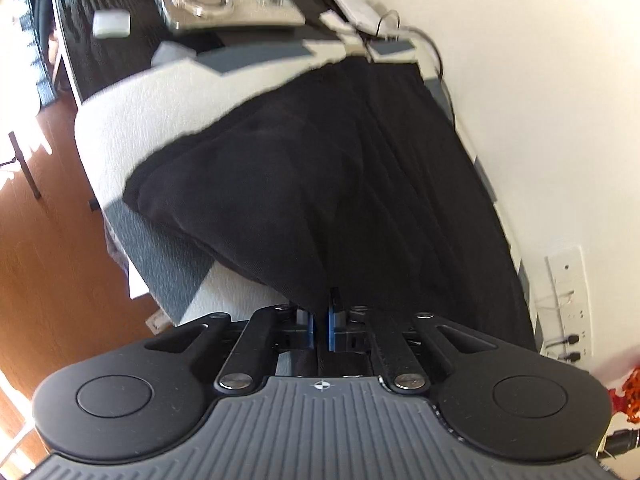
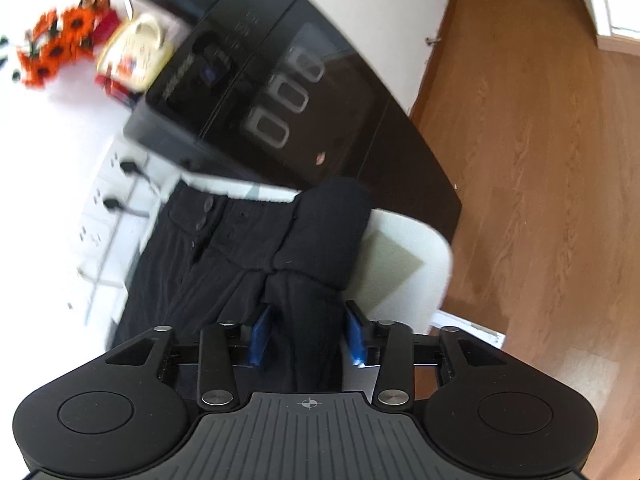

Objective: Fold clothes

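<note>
White padded bench point(image 1: 132, 120) against the wall carries the black garment point(image 1: 340, 168), with the left claw point(image 1: 320, 330) pinched shut on its near edge and the right claw point(image 2: 308, 336) gripping a bunched fold, probably to lift both ends and fold.

Motion-blurred black appliance point(image 2: 264, 92) and orange flowers point(image 2: 60, 44); flat silver device point(image 1: 228, 6) smeared too.

One black garment point(image 1: 320, 168), one mug point(image 2: 136, 56), two plugged wall plugs point(image 2: 128, 166), two claws point(image 1: 320, 328).
</note>
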Tool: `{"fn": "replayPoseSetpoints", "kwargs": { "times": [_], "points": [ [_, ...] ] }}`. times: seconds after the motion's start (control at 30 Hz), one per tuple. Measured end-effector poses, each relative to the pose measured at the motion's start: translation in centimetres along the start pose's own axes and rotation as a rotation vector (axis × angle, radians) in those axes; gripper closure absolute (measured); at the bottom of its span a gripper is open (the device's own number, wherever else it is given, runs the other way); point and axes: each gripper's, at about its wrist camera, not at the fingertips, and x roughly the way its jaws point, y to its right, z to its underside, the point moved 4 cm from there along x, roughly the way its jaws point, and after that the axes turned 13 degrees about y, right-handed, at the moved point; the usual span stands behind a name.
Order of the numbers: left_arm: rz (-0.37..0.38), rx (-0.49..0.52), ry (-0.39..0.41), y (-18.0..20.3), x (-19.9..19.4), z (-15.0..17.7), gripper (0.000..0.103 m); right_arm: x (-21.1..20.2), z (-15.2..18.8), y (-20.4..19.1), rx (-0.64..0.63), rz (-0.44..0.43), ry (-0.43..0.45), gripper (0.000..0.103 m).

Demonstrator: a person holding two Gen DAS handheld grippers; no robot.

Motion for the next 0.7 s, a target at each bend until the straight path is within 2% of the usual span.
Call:
{"fn": "replayPoseSetpoints", "kwargs": {
  "times": [0.07,0.13,0.2,0.23,0.33,0.43,0.5,0.57,0.63,0.7],
  "points": [
    [0.052,-0.035,0.050,1.0,-1.7,-1.4,0.098,-0.8,-1.2,-1.6,0.000,-0.064,0.007,0.096],
    [0.141,-0.046,0.126,2.8,-4.6,-3.2,0.098,-3.0,-2.9,-3.3,0.019,-0.201,0.062,0.096],
    [0.216,-0.011,0.204,4.5,-8.0,-4.1,0.098,-5.6,-4.4,-4.4,0.027,-0.325,0.129,0.096],
    [0.232,-0.004,0.223,4.7,-9.4,-4.0,0.098,-6.5,-5.1,-4.7,0.021,-0.355,0.148,0.096],
    [0.199,-0.032,0.227,4.0,-12.0,-2.7,0.098,-6.4,-5.5,-3.5,-0.022,-0.292,0.102,0.096],
    [0.185,-0.078,0.255,2.9,-14.4,-1.4,0.099,-6.2,-4.9,-2.1,-0.007,-0.289,0.054,0.096],
    [0.215,-0.077,0.290,3.3,-16.3,-1.0,0.099,-6.5,-4.6,-1.7,0.014,-0.328,0.054,0.096],
    [0.257,-0.034,0.334,4.6,-18.3,-0.7,0.099,-6.7,-4.6,-1.3,0.042,-0.369,0.062,0.096],
    [0.307,-0.009,0.370,5.7,-20.2,-0.5,0.099,-6.6,-4.6,-1.0,0.067,-0.392,0.067,0.096],
    [0.323,-0.017,0.397,6.2,-21.4,-0.5,0.098,-6.4,-4.9,-0.8,0.073,-0.402,0.060,0.096]
  ]
}}
